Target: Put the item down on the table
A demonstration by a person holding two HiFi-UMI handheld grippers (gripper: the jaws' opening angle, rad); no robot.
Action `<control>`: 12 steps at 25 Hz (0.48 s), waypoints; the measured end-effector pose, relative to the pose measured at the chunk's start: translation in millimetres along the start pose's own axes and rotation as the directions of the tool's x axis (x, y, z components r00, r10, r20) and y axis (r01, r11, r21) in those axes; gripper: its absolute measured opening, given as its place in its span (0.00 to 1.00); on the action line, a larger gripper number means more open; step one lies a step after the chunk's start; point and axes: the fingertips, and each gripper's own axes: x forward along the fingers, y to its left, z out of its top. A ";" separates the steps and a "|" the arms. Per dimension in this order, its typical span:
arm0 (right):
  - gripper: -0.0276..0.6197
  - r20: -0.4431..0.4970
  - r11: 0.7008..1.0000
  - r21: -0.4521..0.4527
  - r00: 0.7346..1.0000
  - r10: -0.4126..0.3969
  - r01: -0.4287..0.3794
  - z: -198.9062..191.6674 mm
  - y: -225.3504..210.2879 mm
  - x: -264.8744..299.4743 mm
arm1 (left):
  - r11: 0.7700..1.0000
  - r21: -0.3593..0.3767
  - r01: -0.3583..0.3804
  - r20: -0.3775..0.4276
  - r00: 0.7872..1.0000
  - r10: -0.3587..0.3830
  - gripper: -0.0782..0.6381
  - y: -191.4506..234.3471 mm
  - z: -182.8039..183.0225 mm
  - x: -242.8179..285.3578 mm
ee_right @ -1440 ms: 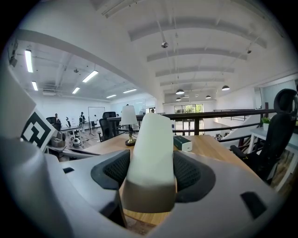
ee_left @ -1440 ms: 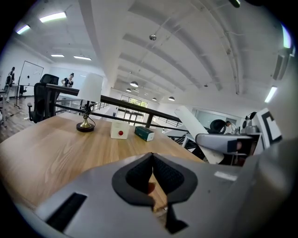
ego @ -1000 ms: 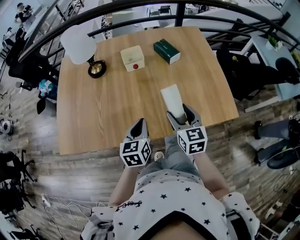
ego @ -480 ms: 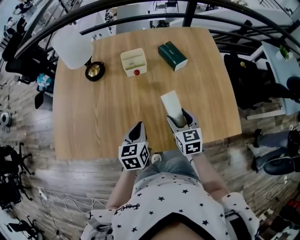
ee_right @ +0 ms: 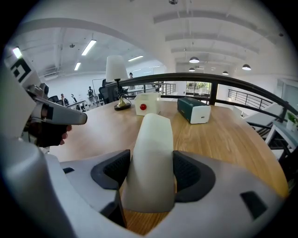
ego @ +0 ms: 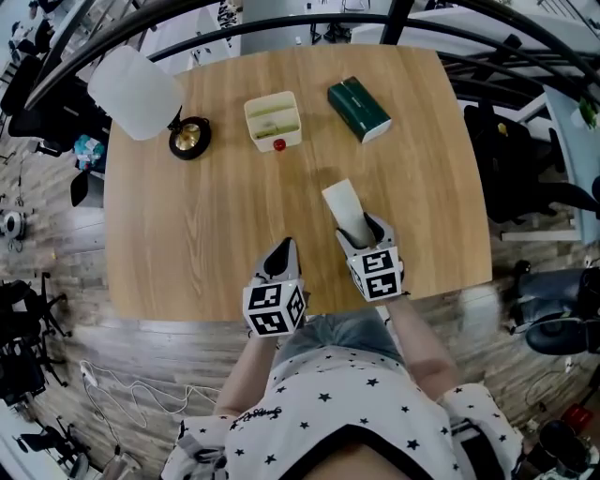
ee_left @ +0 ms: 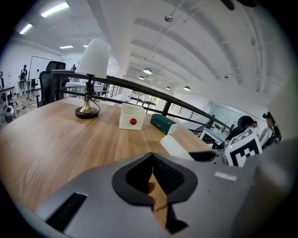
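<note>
A cream, flat wedge-shaped item [ego: 343,204] sticks out forward from my right gripper [ego: 361,228], which is shut on its near end over the front part of the wooden table [ego: 187,244]. In the right gripper view the item [ee_right: 151,153] fills the gap between both dark pads [ee_right: 111,169] of the right gripper [ee_right: 151,171]. Whether its far end touches the wood I cannot tell. My left gripper [ego: 279,255] hovers just left of it, shut and empty, the left gripper [ee_left: 152,162] showing only table wood behind its tips.
At the far side stand a white-shaded lamp [ego: 141,94] on a brass base, a cream box with a red button [ego: 273,120] and a dark green box [ego: 359,109]. A black railing [ego: 281,23] curves behind the table. The table's front edge lies just under both grippers.
Both grippers have sunk and moved forward over the table's front edge. The right one still carries the cream item, now lower over the wood. The left jaws stay shut.
</note>
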 end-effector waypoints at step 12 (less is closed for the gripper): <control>0.48 -0.148 0.995 -0.098 0.989 0.000 -0.014 -19.7 -1.0 35.7 | 0.999 -0.028 -0.026 -0.023 0.999 0.026 0.13 11.5 -3.6 17.6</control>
